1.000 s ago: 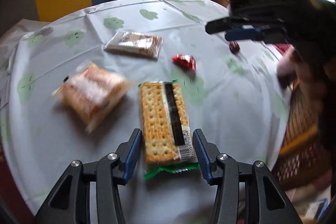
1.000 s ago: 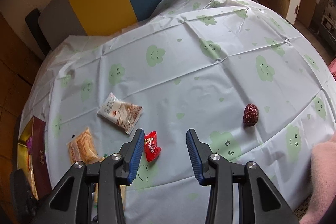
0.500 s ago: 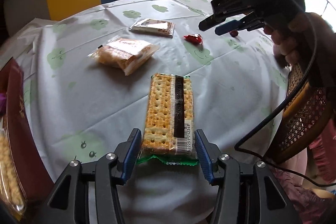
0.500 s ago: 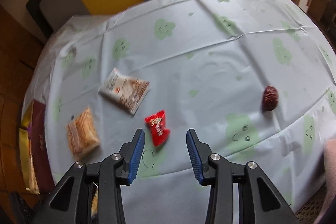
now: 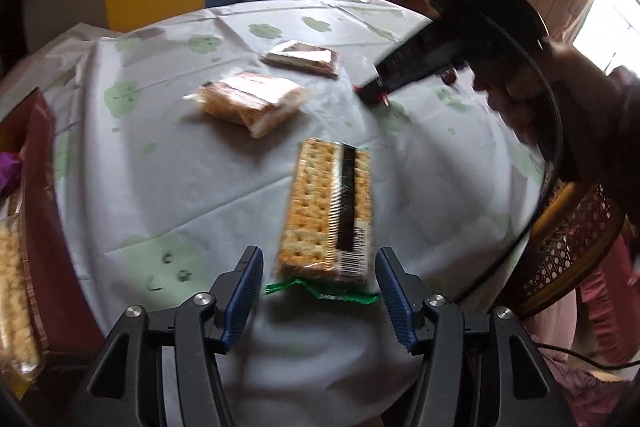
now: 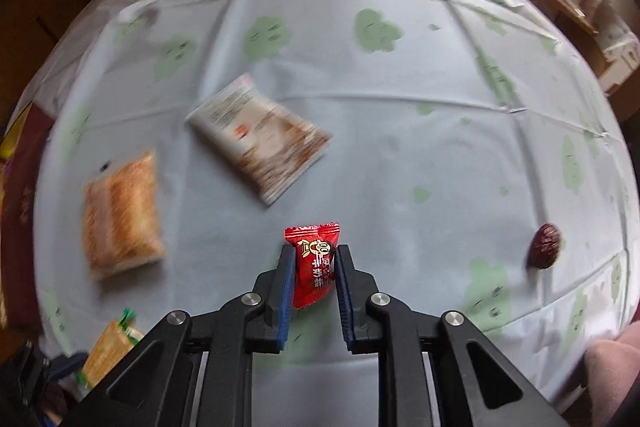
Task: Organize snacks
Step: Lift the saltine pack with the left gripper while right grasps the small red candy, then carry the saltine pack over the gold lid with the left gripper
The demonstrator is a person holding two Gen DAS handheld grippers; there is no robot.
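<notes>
The left gripper [image 5: 320, 285] is seen with its blue-padded jaws opening; the cracker packet [image 5: 330, 219] lies between them on the table, its green crimped end nearest the camera, and a gap shows on each side, so the packet is not pressed. The right gripper [image 6: 314, 281] is closed on the red candy [image 6: 313, 261], both blue pads being pressed against the wrapper's sides while its serrated top edge sticks out beyond the fingertips. Read from left to right in the right wrist view, a dark red box [image 6: 20, 211] is found at the table's left edge, then a clear-wrapped toasted bread snack [image 6: 120, 215], blurred, then a white and brown packet [image 6: 260, 143] lying aslant near the middle, then the gripped candy, and well apart to the right a dark red date [image 6: 544, 246] on the cloth. The same cracker packet is glimpsed at the lower left corner of that view. The table is covered by a pale blue tablecloth [image 6: 400, 131] printed with green smiling shapes. In the left wrist view the right gripper is seen at the upper right, held by a hand [image 5: 532, 99], its tip lowered onto the candy beside the white and brown packet. A wicker chair [image 5: 572, 243] is seen at the table's right edge.
</notes>
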